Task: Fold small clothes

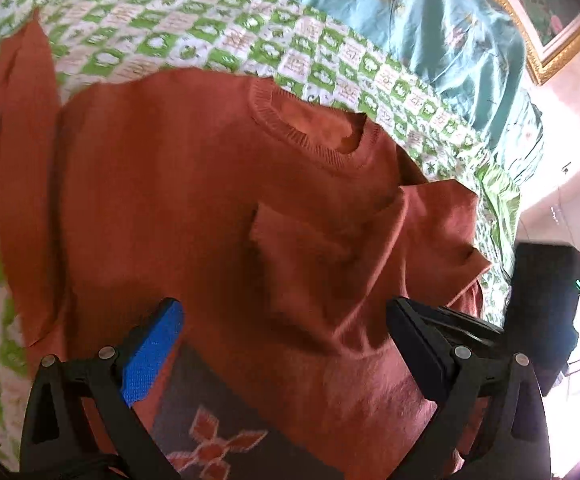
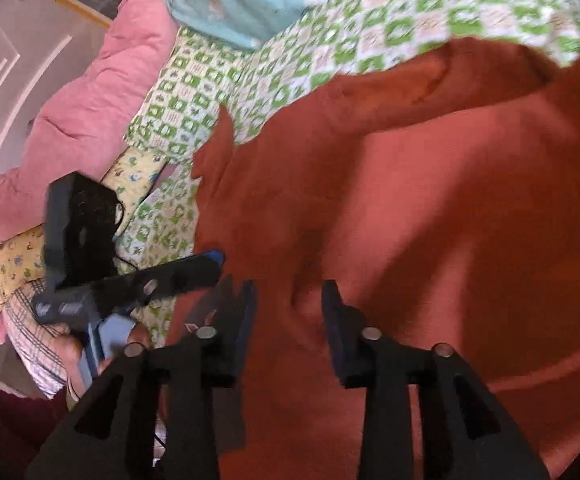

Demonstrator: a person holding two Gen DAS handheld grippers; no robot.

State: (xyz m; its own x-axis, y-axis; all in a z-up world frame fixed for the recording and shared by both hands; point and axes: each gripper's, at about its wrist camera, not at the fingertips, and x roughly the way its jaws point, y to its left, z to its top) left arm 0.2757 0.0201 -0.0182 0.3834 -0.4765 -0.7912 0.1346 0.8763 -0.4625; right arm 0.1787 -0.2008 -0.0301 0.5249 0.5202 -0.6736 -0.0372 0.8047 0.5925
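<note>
A rust-orange knit sweater (image 1: 209,184) lies front up on the green-checked bedspread (image 1: 217,28), collar (image 1: 310,124) toward the far side. One sleeve is folded across its chest, the other sleeve (image 1: 13,128) lies out to the left. My left gripper (image 1: 283,312) is open just above the sweater's lower body, with nothing between its fingers. My right gripper (image 2: 290,292) is open over the sweater (image 2: 410,220) near its left edge, also empty. The left gripper also shows in the right wrist view (image 2: 193,270), low beside the sweater's edge.
A dark patterned cloth (image 1: 213,428) lies under the sweater's hem. A teal floral quilt (image 1: 410,8) lies at the far side of the bed. A pink quilt (image 2: 101,80) and a yellow pillow (image 2: 13,264) are piled at one end. A framed picture (image 1: 530,20) hangs on the wall.
</note>
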